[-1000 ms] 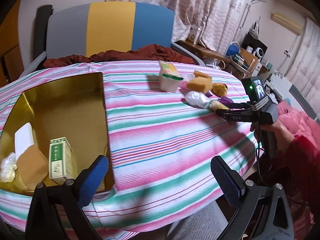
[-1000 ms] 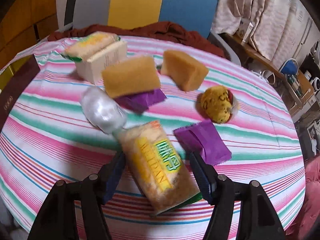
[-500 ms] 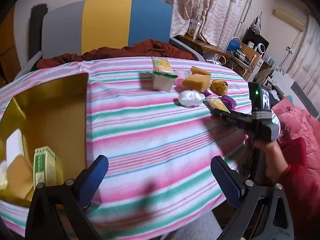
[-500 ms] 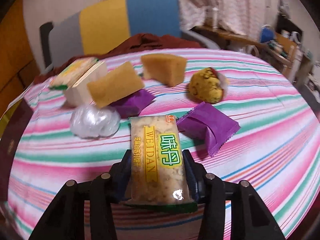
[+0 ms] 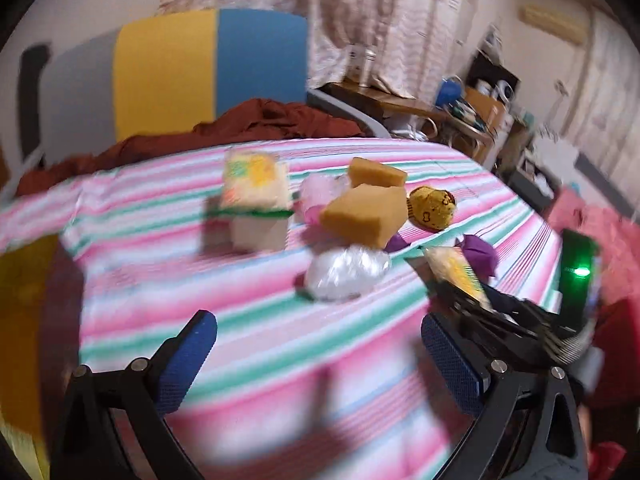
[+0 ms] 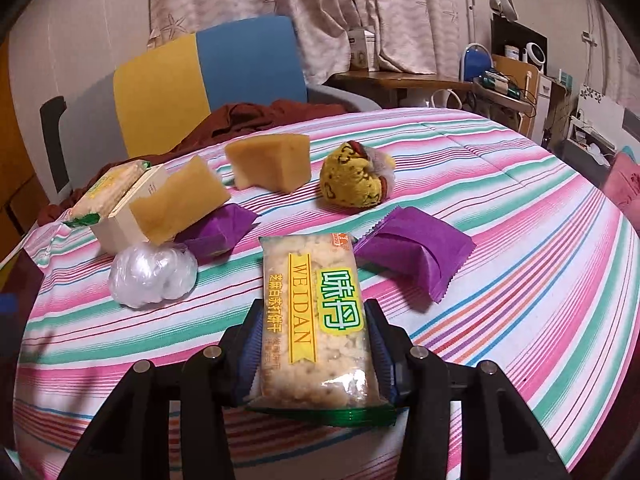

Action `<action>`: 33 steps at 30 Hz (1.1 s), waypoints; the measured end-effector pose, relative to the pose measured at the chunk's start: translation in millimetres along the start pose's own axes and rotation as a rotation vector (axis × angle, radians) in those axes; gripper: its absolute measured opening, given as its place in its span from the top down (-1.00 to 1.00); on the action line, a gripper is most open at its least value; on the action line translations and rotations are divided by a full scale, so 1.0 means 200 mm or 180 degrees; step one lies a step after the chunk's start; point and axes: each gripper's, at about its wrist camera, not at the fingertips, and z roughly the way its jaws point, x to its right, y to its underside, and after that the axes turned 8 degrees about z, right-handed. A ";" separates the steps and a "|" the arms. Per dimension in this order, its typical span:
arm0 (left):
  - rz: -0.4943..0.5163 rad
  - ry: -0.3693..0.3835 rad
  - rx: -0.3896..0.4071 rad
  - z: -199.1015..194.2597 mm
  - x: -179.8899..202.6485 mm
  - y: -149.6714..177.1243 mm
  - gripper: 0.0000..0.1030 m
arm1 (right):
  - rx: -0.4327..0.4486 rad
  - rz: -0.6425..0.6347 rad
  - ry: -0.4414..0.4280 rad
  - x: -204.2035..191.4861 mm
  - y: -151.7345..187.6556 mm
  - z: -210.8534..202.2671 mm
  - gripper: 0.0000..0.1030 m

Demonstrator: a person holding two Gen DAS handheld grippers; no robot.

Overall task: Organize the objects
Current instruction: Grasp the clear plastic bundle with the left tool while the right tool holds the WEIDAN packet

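Cracker packet, the one printed WEIDAN, sits clamped between the blue pads of our right gripper at the lower centre of the right wrist view, lifted off the striped tablecloth. Both pads press on its long sides. In the left wrist view we see that same packet at the right, poking out of the right gripper. Our left gripper fills the bottom of its own frame with fingers wide apart and only cloth between them. Left of the packet lies a clear plastic bundle. Above it we see a white box, two sponge blocks and a yellow plush toy. Two purple sachets lie nearby. The left view is blurred.
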 end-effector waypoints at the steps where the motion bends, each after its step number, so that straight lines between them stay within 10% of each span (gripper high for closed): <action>1: 0.0082 -0.0037 -0.0019 0.06 0.02 -0.03 -1.00 | 0.0007 0.0026 -0.0019 0.01 0.00 0.00 0.06; 12: 0.0461 -0.0039 -0.0156 0.41 0.11 -0.16 -0.96 | 0.0064 0.0129 -0.0054 0.03 0.00 0.02 0.05; 18: 0.0571 0.0087 -0.0265 0.50 0.15 -0.17 -0.29 | 0.0073 0.0134 -0.0056 0.04 0.00 0.02 0.05; 33: 0.0129 -0.0049 0.0013 0.32 0.03 -0.04 -0.14 | 0.0093 0.0109 -0.0021 0.03 0.00 0.02 0.06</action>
